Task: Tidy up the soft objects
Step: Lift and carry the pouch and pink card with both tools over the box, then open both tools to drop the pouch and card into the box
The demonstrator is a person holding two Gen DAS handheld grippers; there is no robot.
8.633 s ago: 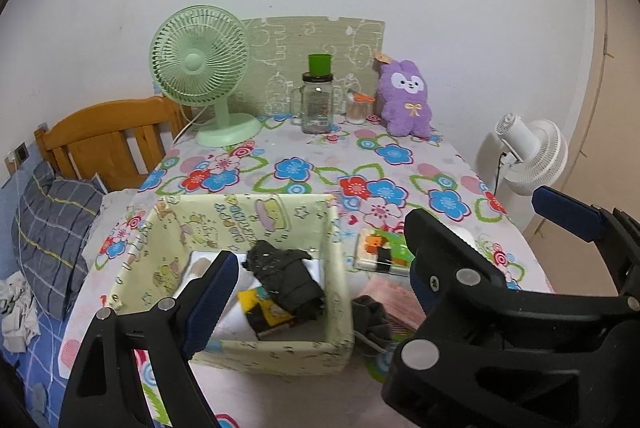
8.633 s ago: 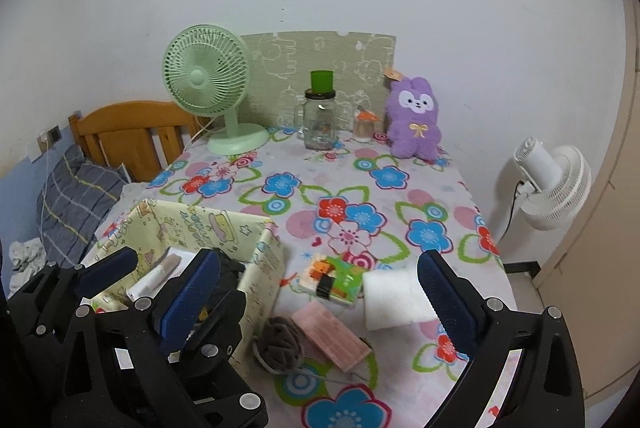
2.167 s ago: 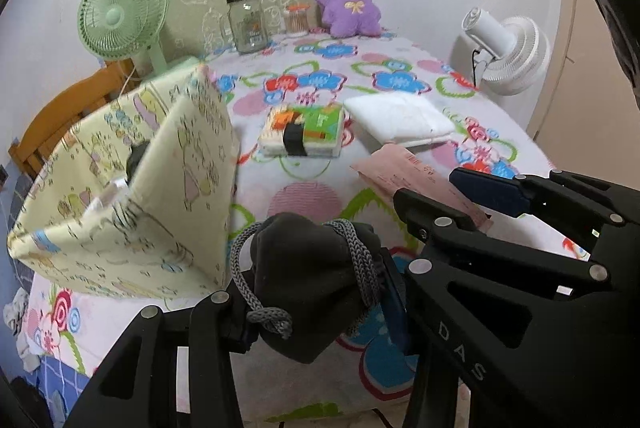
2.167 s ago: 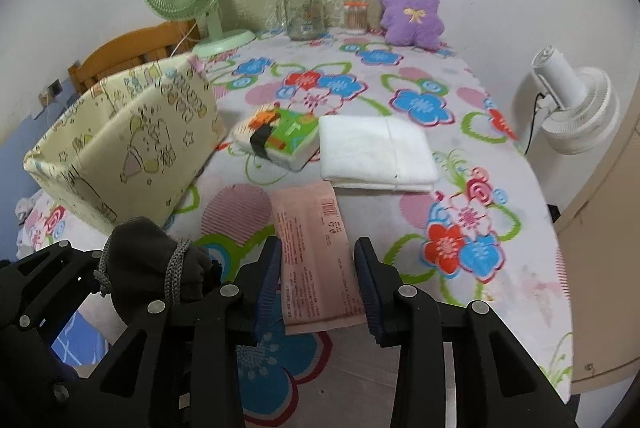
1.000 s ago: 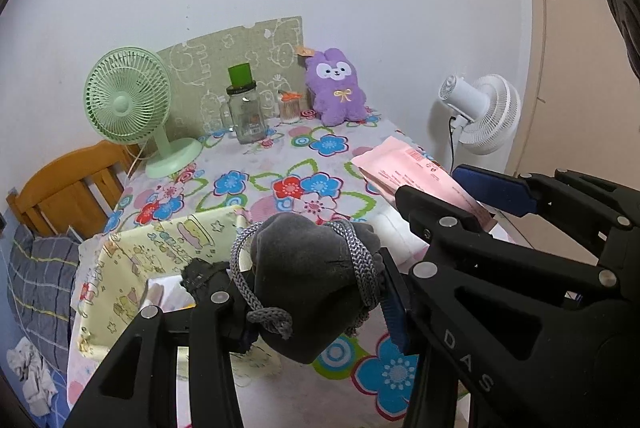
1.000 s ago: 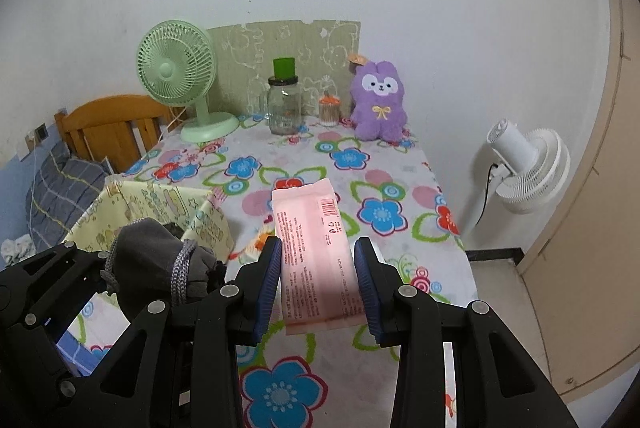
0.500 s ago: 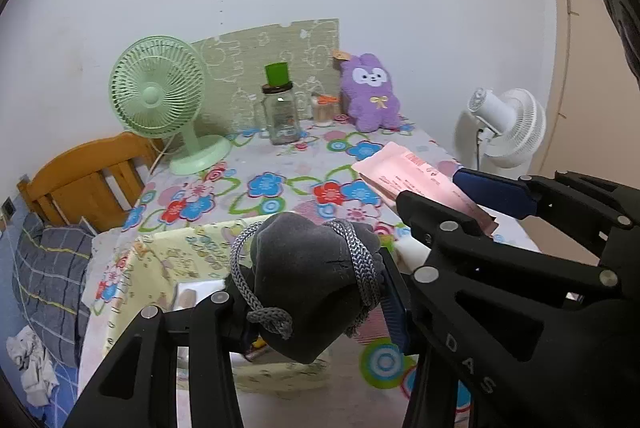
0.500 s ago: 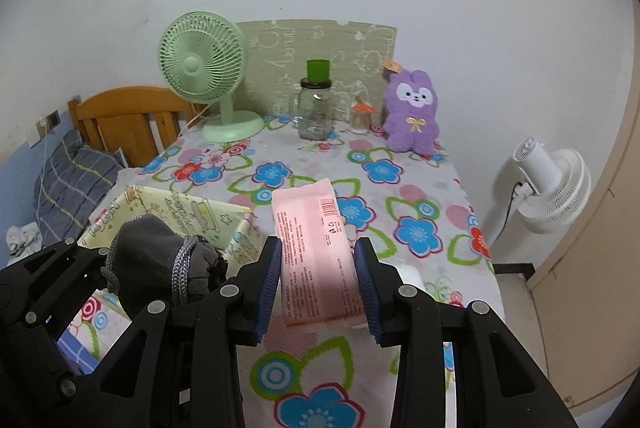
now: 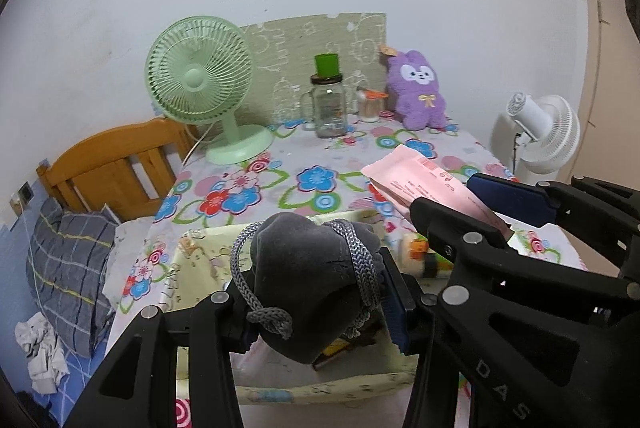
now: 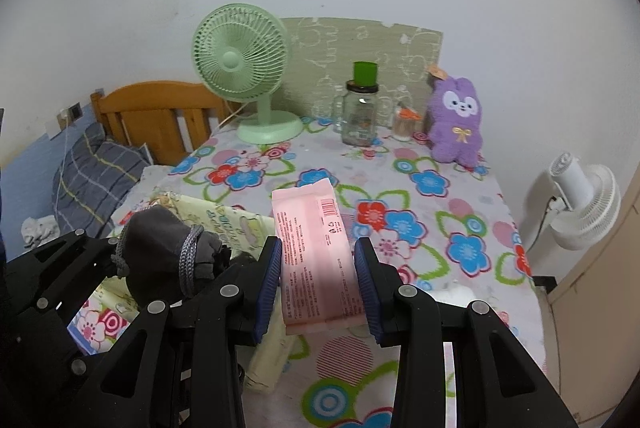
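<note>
Left gripper point(image 9: 316, 296): jaws clamped on a dark grey drawstring fabric pouch point(image 9: 308, 284), held in the air over the open pale-yellow printed fabric storage box point(image 9: 200, 260). Right gripper point(image 10: 318, 284): jaws narrow, pads pressed on both long edges of a flat pink plastic packet point(image 10: 316, 256), just right of the box, above the floral tablecloth point(image 10: 460, 228).
</note>
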